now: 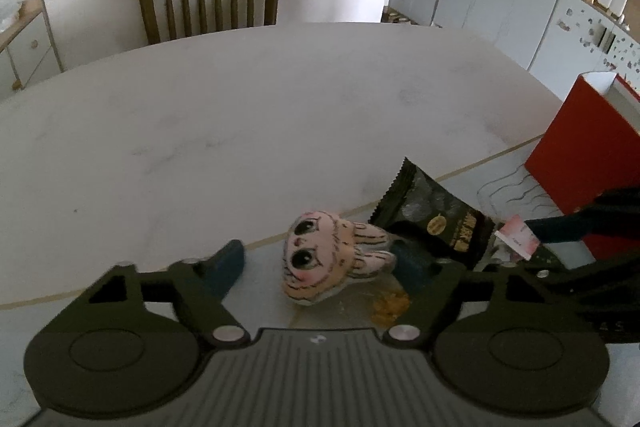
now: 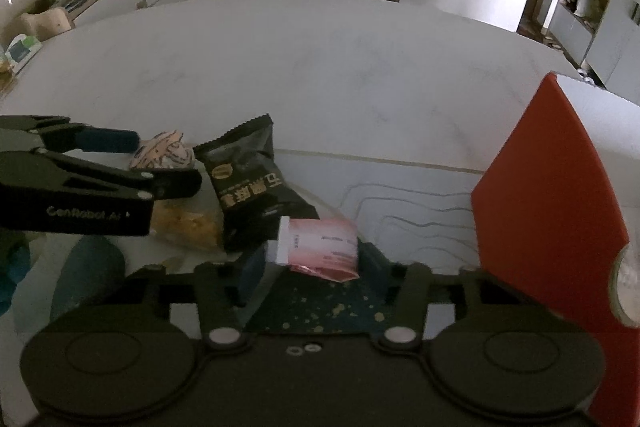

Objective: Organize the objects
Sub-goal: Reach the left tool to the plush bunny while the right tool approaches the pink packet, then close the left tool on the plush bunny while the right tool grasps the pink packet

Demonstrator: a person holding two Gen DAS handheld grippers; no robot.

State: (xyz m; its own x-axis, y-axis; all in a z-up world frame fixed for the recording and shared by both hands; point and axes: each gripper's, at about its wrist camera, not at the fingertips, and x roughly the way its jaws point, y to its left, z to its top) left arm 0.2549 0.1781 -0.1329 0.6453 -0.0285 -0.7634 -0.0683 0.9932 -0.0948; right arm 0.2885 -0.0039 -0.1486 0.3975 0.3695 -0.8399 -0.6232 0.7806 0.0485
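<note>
- My left gripper (image 1: 318, 251) points down at the near part of the pale, marble-patterned counter (image 1: 240, 107). Its fingers stand fairly wide, one on each side of the task's toy.
- That toy is a small pink plush rabbit head with big dark eyes and striped ears (image 1: 320, 259). It lies on the counter between the left fingers. I see a clear gap on its left side, so it is not clamped.
- Just beside the rabbit lies a clear bag of yellow crumbly snack (image 2: 188, 223), partly under the left gripper in the right wrist view.
- Next comes a black foil snack packet with a gold emblem and serrated ends (image 2: 248, 179). It leans over the yellow bag and touches the rabbit's ears.
- My right gripper (image 2: 314, 253) has narrow fingers around a pink-and-white paper sachet (image 2: 320, 247). Both ends of the sachet sit close against them, but I cannot tell whether they press on it.
- Farthest right stands an open red cardboard box with a white inside (image 2: 540, 187), on a grey mat with wavy lines (image 2: 400, 211).
</note>
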